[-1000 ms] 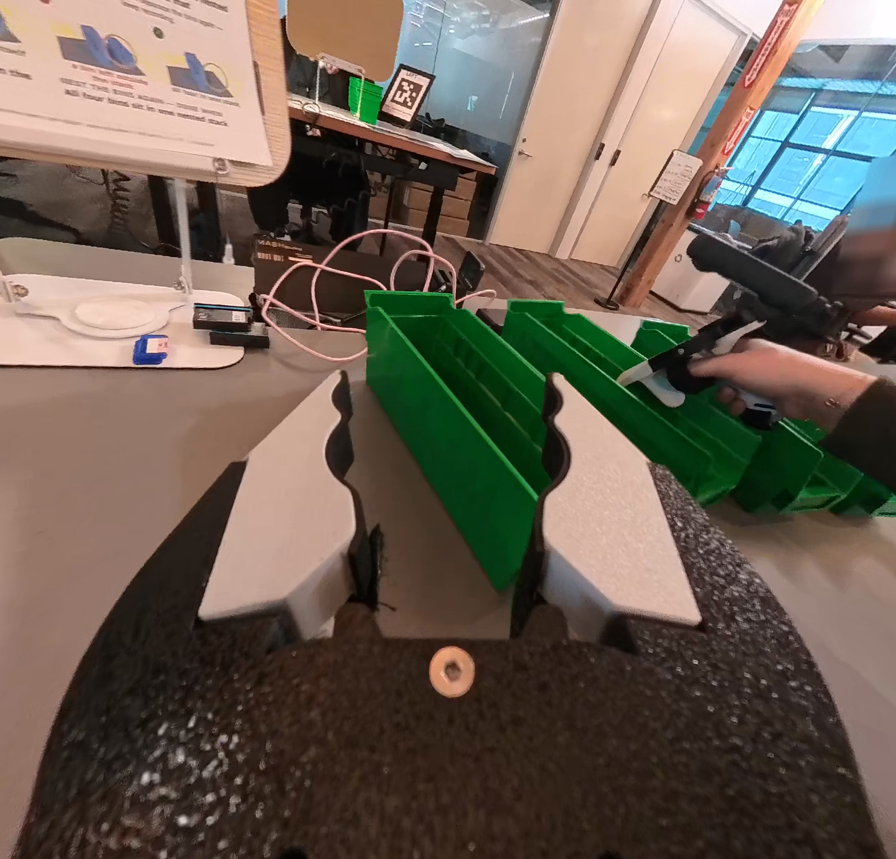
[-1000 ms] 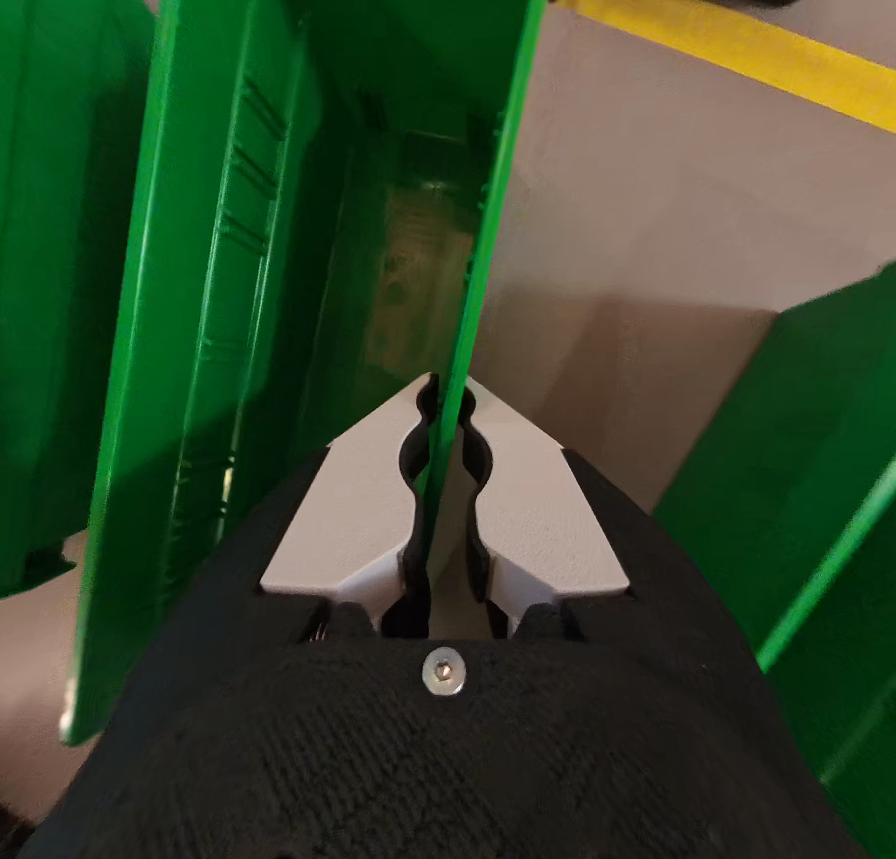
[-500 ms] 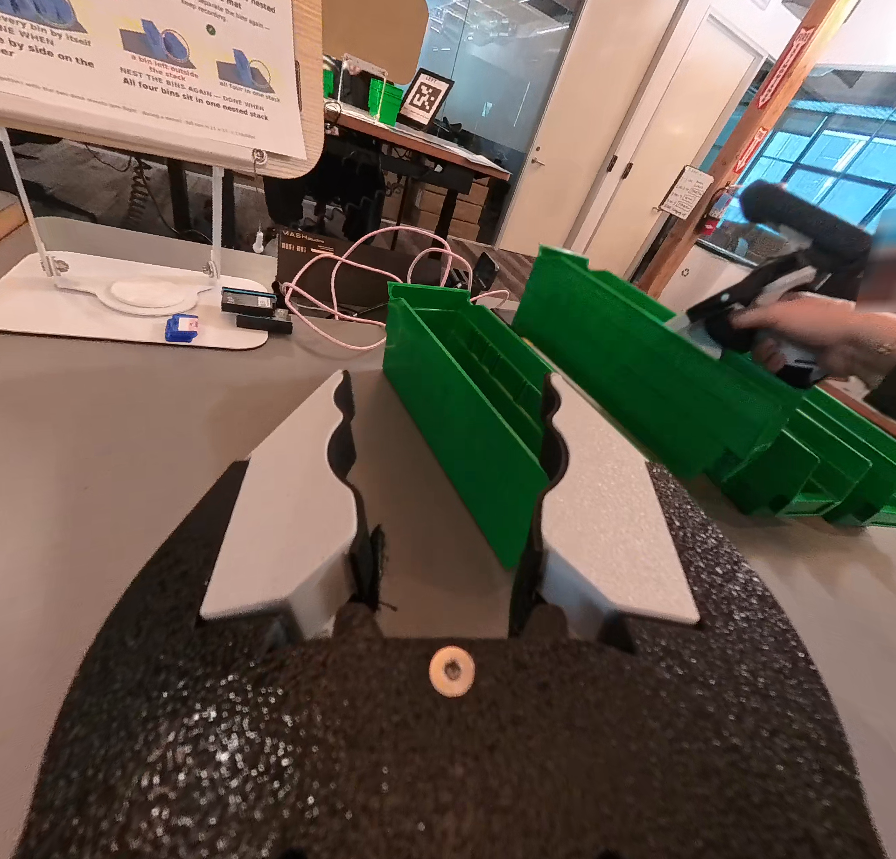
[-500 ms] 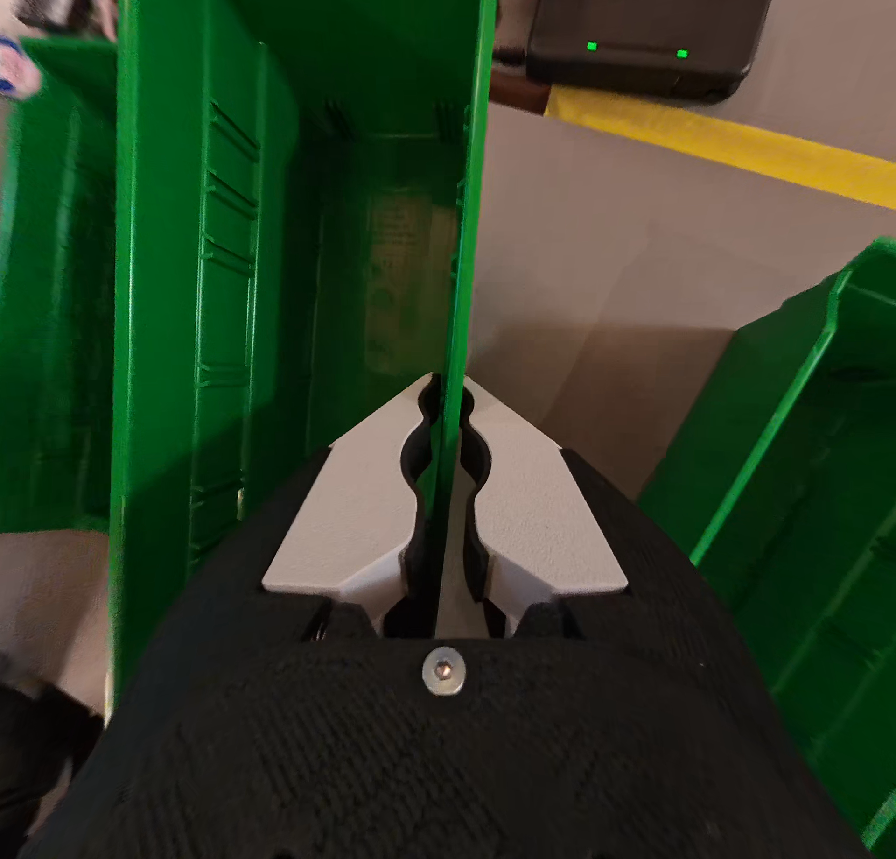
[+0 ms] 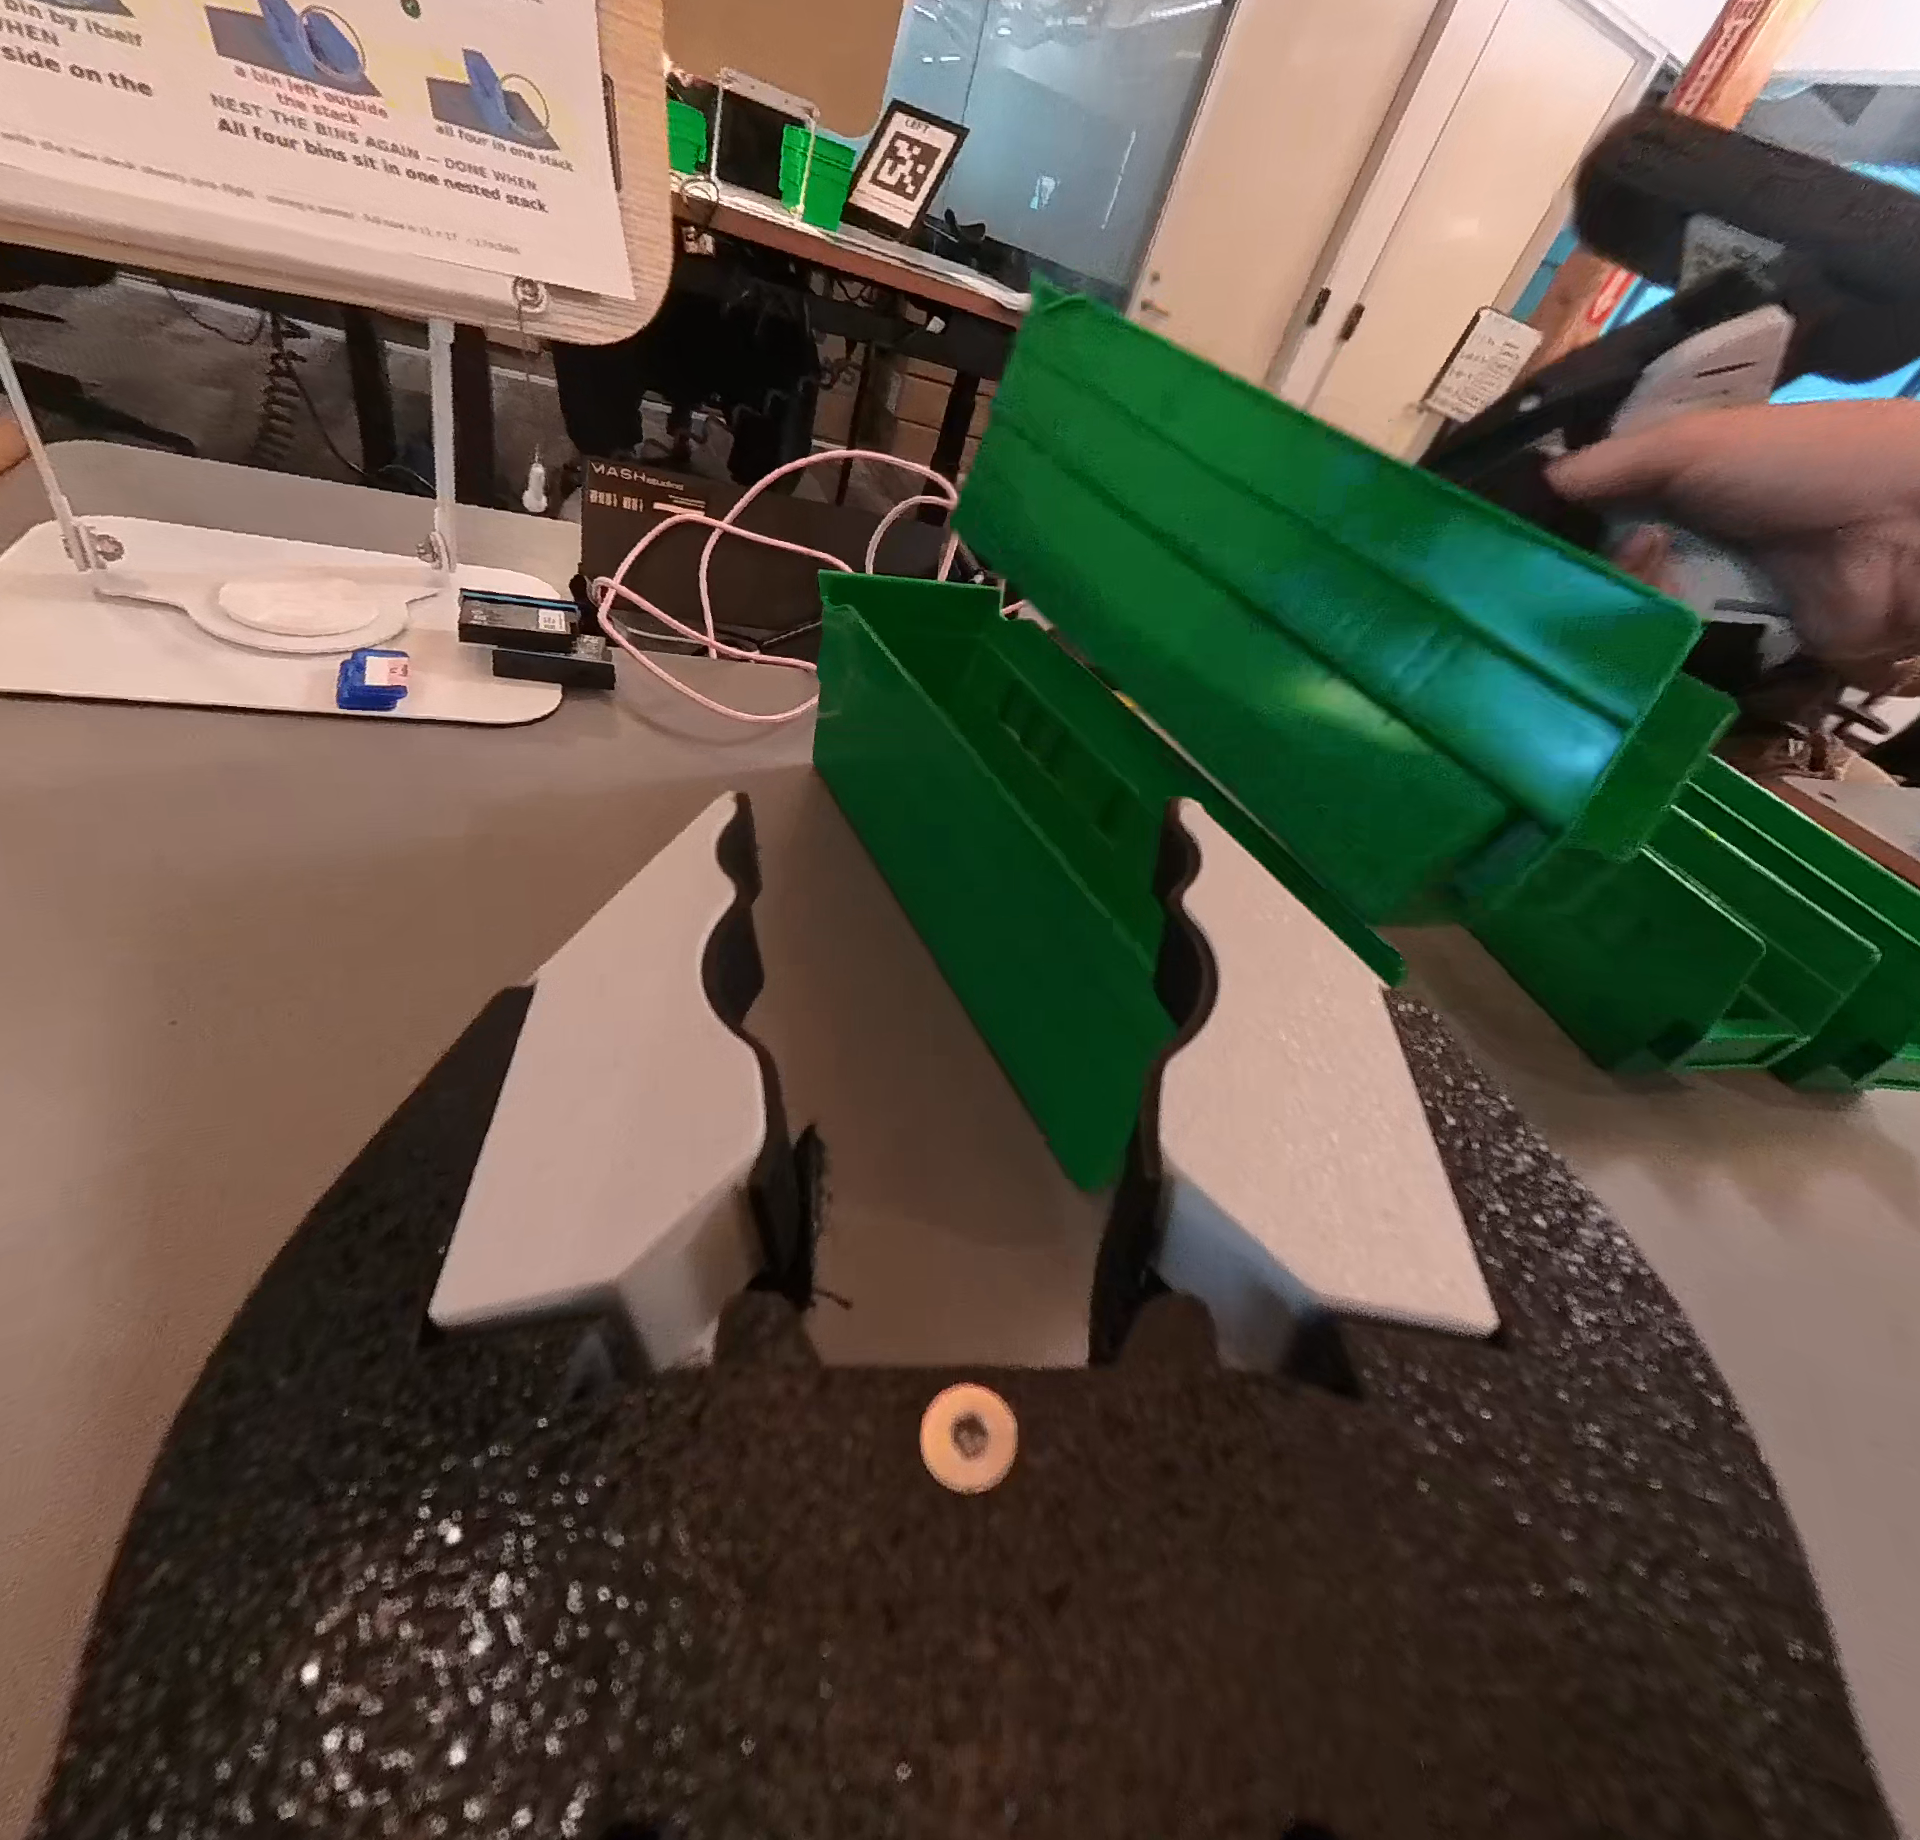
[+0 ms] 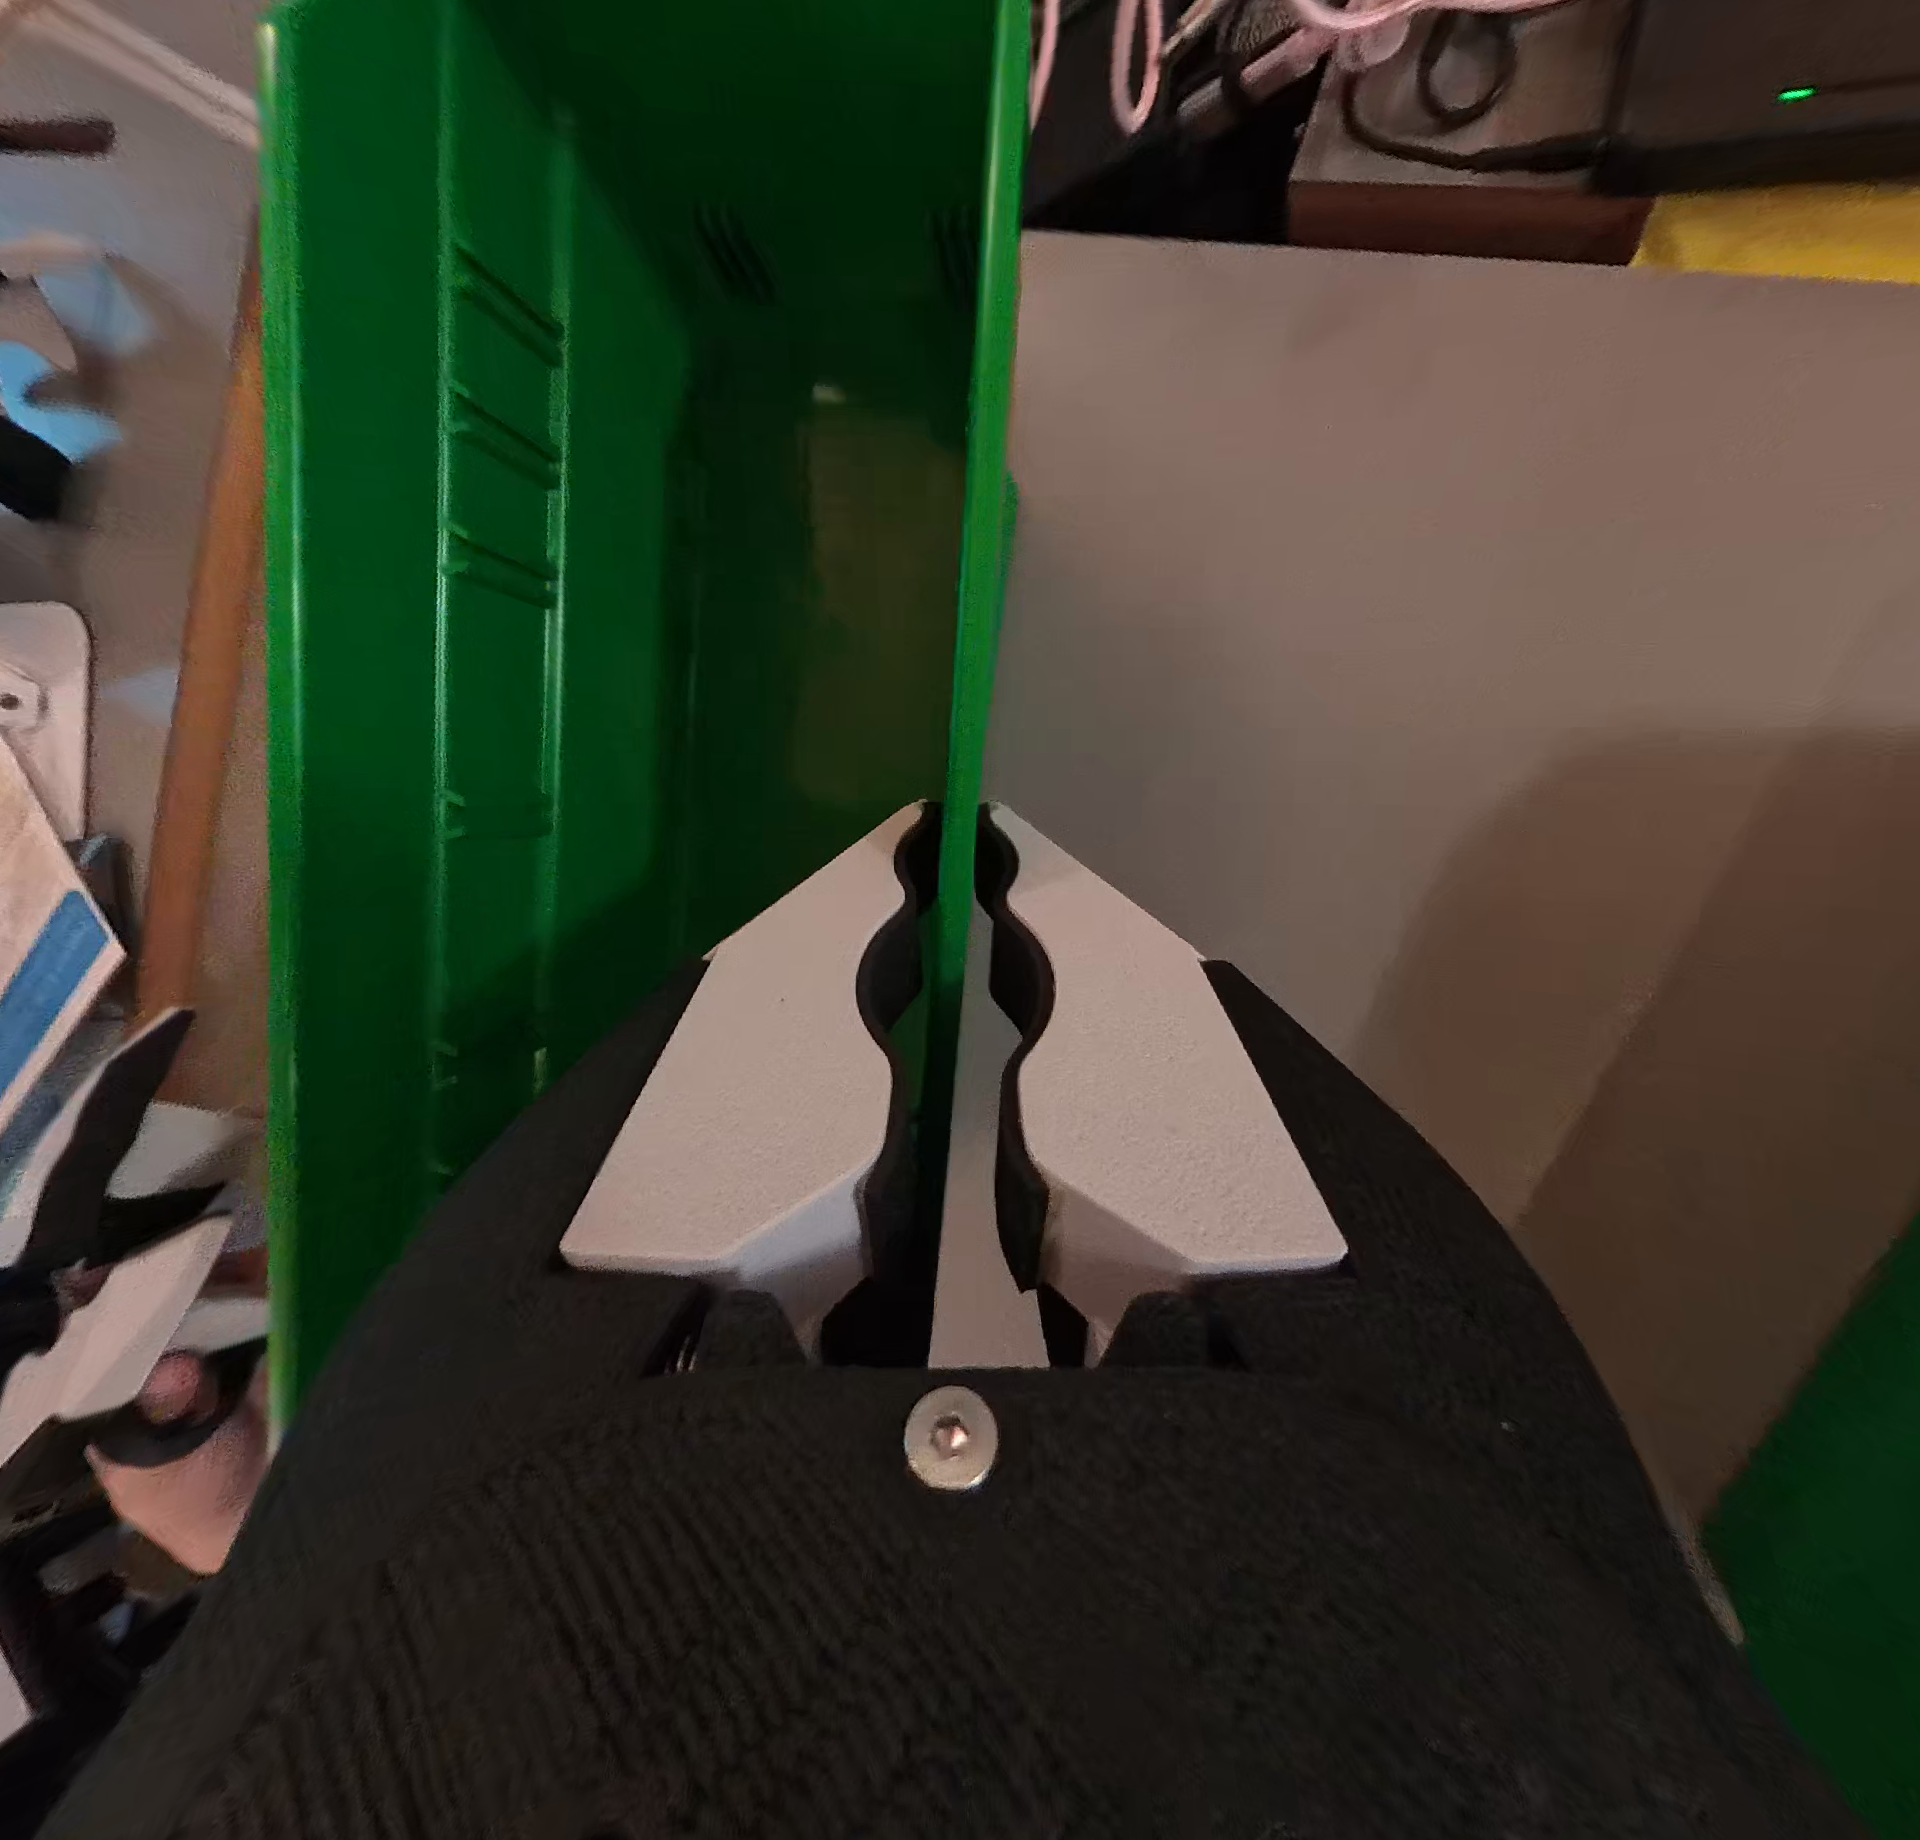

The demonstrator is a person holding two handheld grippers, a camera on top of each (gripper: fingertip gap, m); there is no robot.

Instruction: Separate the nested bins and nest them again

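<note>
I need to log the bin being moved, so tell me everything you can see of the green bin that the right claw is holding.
The held green bin is a long, narrow open-topped box of glossy green plastic, with ribbed slots down its inner wall and a raised ridge along its outer side. It is lifted clear of the table and tilted, above the bins still lying there. The right claw is shut on one thin side wall near the end, one finger inside, one outside. Nothing else visibly touches it. It looks empty.
</note>
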